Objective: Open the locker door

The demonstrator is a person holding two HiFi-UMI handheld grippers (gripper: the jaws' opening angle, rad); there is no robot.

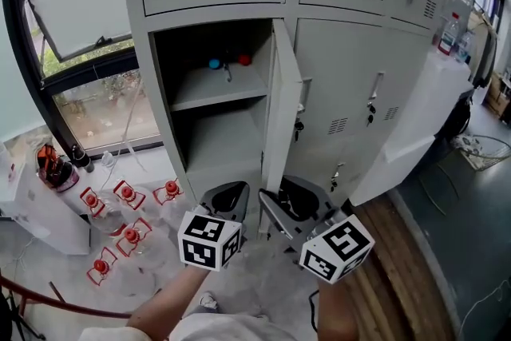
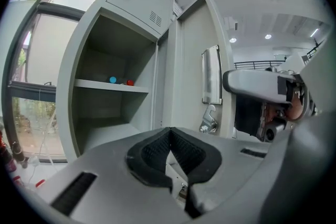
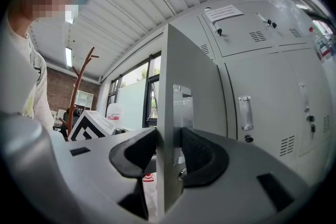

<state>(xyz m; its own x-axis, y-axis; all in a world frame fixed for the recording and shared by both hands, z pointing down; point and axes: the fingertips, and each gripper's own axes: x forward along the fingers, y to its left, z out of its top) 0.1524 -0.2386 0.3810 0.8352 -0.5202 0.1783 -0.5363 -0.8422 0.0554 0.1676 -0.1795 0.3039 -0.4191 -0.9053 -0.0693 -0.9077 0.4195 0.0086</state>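
The grey locker door (image 1: 281, 108) stands swung out, edge-on to me, and its compartment (image 1: 215, 104) is open. On the inner shelf lie a blue thing (image 1: 214, 64) and a red thing (image 1: 244, 59). My right gripper (image 1: 283, 208) is shut on the door's free edge low down. In the right gripper view the door edge (image 3: 169, 113) sits clamped between the black pads (image 3: 202, 157). My left gripper (image 1: 226, 200) hovers just left of the door, in front of the open compartment, shut and holding nothing. The left gripper view shows its jaws (image 2: 169, 152) pressed together, the door (image 2: 191, 71) and the shelf (image 2: 110, 85) beyond.
More shut lockers (image 1: 359, 100) with keys stand to the right and above. A white counter (image 1: 423, 116) juts out at the right, with a wire basket (image 1: 483, 149) beyond it. Several red-capped items (image 1: 128, 220) lie on the floor at the left, below a window (image 1: 88, 84).
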